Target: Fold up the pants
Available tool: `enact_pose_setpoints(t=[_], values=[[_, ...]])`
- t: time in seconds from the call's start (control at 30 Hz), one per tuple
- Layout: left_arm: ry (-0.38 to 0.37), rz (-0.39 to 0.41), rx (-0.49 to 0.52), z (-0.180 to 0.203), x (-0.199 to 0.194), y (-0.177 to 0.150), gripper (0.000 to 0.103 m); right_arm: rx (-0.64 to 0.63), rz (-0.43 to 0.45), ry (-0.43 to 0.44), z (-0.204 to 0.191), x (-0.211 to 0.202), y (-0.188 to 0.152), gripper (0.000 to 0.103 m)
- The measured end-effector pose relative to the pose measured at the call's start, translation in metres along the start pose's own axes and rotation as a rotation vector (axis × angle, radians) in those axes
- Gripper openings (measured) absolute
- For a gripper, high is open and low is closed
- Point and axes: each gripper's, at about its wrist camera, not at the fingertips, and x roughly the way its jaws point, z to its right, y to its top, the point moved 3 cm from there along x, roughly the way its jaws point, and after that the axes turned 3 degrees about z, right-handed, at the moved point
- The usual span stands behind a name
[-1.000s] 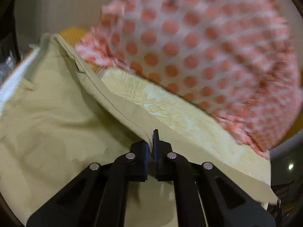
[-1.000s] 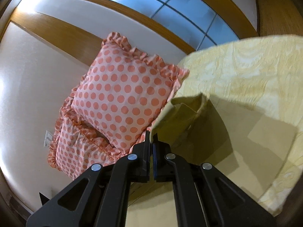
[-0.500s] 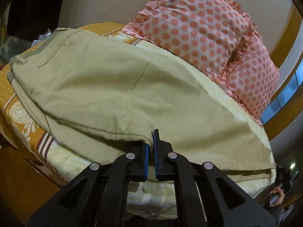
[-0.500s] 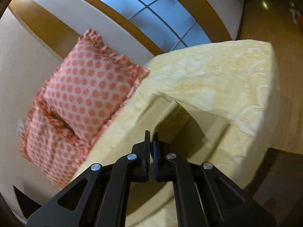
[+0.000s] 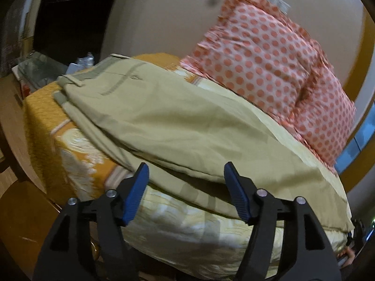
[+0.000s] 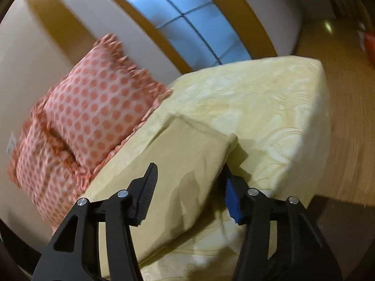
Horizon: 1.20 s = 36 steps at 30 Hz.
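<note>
The khaki pants point(image 5: 178, 126) lie flat along the bed, folded lengthwise with one leg over the other, waistband at the far left. My left gripper point(image 5: 186, 175) is open, its jaws wide apart just in front of the pants' near edge, holding nothing. In the right wrist view the leg ends of the pants point(image 6: 185, 154) lie on the pale yellow bedspread point(image 6: 269, 107). My right gripper point(image 6: 188, 178) is open, its jaws on either side of the hem corner, not gripping it.
Two pink polka-dot pillows point(image 5: 269, 61) lean on the wall behind the pants; they also show in the right wrist view point(image 6: 93, 110). An orange patterned cover point(image 5: 46, 121) hangs over the bed's left end. Wooden floor point(image 6: 346, 121) lies beyond the bed's right edge. A window point(image 6: 192, 16) is behind.
Both grippers were shut on the pants' edge and have opened, letting the fabric go. The pants have settled flat on the bed. Both grippers have drawn back a little.
</note>
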Motion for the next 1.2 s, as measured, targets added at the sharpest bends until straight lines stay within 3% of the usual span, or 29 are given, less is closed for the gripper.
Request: enact_pose_setpoints(t=[0.03, 0.1, 0.13, 0.2, 0.27, 0.37, 0.43, 0.57, 0.63, 0.73, 0.77, 0.83, 0.93, 0.97, 1.0, 1.2], values=[[0.015, 0.008, -0.009, -0.005, 0.000, 0.002, 0.069, -0.030, 0.009, 0.001, -0.003, 0.001, -0.002, 0.054], [0.029, 0.019, -0.026, -0.014, -0.001, 0.006, 0.070, -0.081, 0.025, 0.025, -0.007, 0.004, -0.009, 0.036], [0.041, 0.028, -0.032, -0.018, -0.001, 0.008, 0.071, -0.136, 0.042, -0.010, -0.010, 0.004, -0.012, 0.034], [0.056, 0.036, -0.044, -0.026, 0.000, 0.012, 0.074, -0.208, 0.059, -0.051, -0.011, 0.004, -0.015, 0.019], [0.055, 0.034, -0.058, -0.032, 0.002, 0.014, 0.076, -0.180, 0.046, -0.010, -0.009, 0.003, -0.009, 0.007], [0.046, 0.033, -0.090, -0.042, 0.005, 0.017, 0.083, -0.231, 0.065, 0.052, -0.037, -0.004, -0.002, 0.007], [0.040, 0.039, -0.107, -0.047, 0.006, 0.020, 0.086, -0.271, 0.062, 0.139, -0.072, -0.008, -0.001, 0.007], [0.012, 0.035, -0.151, -0.056, 0.010, 0.027, 0.093, -0.372, -0.019, 0.466, -0.188, -0.025, -0.035, 0.007], [0.004, 0.029, -0.170, -0.059, 0.012, 0.030, 0.093, -0.449, -0.126, 0.642, -0.252, -0.034, -0.081, 0.007], [0.013, 0.023, -0.191, -0.064, 0.017, 0.036, 0.094, -0.558, -0.309, 0.809, -0.317, -0.044, -0.157, 0.007], [0.014, 0.021, -0.196, -0.067, 0.018, 0.037, 0.094, -0.637, -0.401, 0.848, -0.339, -0.047, -0.196, 0.007], [0.024, 0.006, -0.217, -0.072, 0.022, 0.040, 0.095, -0.802, -0.557, 0.851, -0.362, -0.051, -0.259, 0.013], [0.037, 0.001, -0.229, -0.078, 0.025, 0.041, 0.095, -0.852, -0.648, 0.847, -0.363, -0.057, -0.291, 0.057], [0.046, 0.001, -0.225, -0.079, 0.026, 0.043, 0.095, -0.837, -0.638, 0.854, -0.361, -0.059, -0.287, 0.079], [0.051, -0.001, -0.223, -0.081, 0.027, 0.044, 0.095, -0.804, -0.609, 0.870, -0.356, -0.062, -0.277, 0.086], [0.078, 0.016, -0.256, -0.094, 0.038, 0.058, 0.094, -0.619, -0.508, 0.885, -0.335, -0.059, -0.217, 0.088]])
